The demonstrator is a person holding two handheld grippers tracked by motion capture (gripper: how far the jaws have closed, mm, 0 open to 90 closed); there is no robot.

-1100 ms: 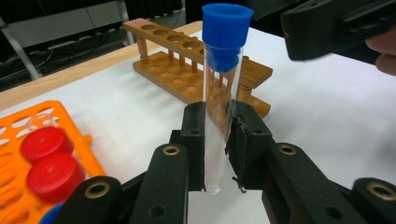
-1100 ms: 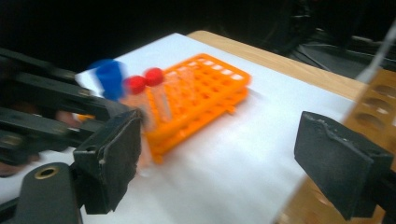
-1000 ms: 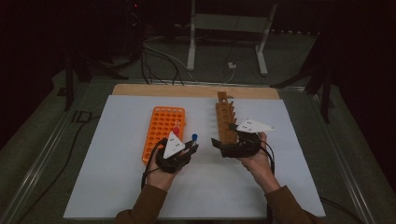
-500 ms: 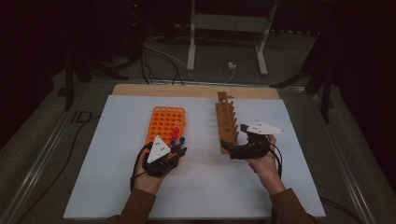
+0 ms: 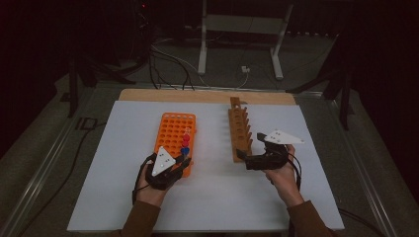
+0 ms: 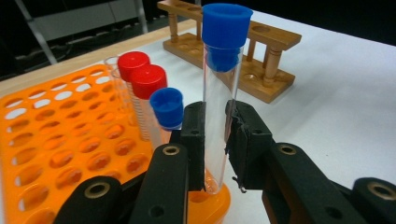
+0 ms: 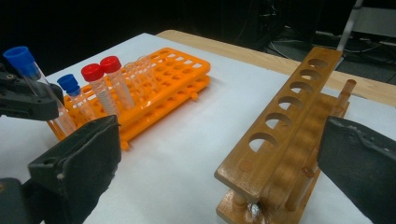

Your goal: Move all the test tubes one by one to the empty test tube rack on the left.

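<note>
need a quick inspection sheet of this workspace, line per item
surface: white sheet on a table with a wooden far edge
job's things: blue-capped tube upright in the left gripper, at the near corner of the orange rack; two red-capped and one blue-capped tube stand in that rack; wooden rack has empty holes
clutter: nothing seen
grippers: left shut on the tube; right gripper open, jaws either side of the wooden rack's near end
cables: loose cables on the floor beyond the table
surroundings: dark room, white metal stand behind
</note>
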